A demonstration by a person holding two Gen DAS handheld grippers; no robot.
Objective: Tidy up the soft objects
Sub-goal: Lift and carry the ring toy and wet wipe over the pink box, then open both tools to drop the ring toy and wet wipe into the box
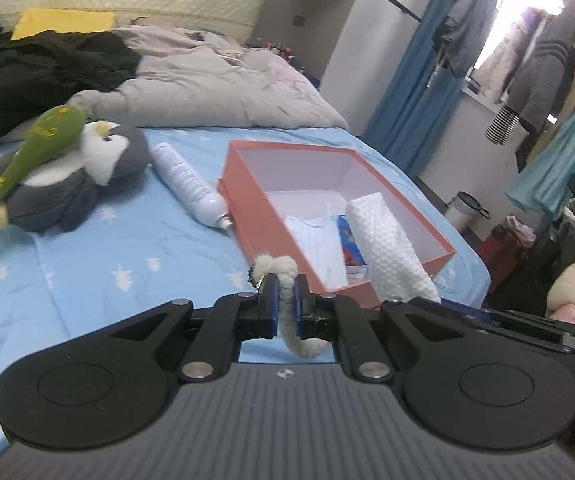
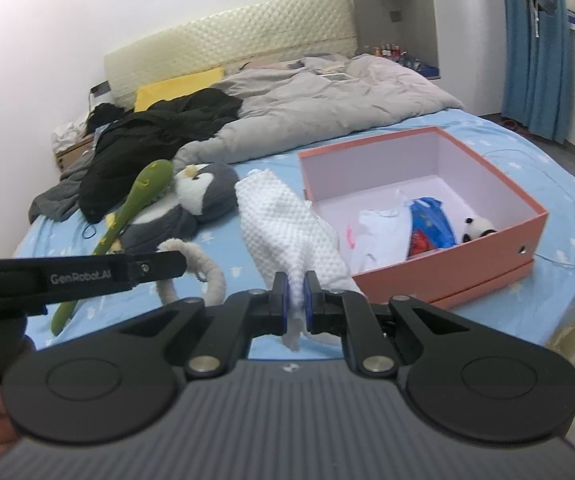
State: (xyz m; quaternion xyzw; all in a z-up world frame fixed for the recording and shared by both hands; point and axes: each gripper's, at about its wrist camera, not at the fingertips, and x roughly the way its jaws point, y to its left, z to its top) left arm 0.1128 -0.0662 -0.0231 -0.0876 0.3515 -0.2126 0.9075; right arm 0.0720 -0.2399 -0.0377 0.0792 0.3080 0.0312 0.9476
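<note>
The left tool [image 1: 285, 286], tilted down over the bed [image 1: 107, 256], pinches a fluffy cream cord [image 1: 285, 300]; the right tool [image 2: 295, 292], likewise tilted, clamps a white waffle cloth [image 2: 283, 220] beside the pink box [image 2: 447, 268], which holds folded clothes [image 2: 403, 228] and a small panda [image 2: 475, 228].
</note>
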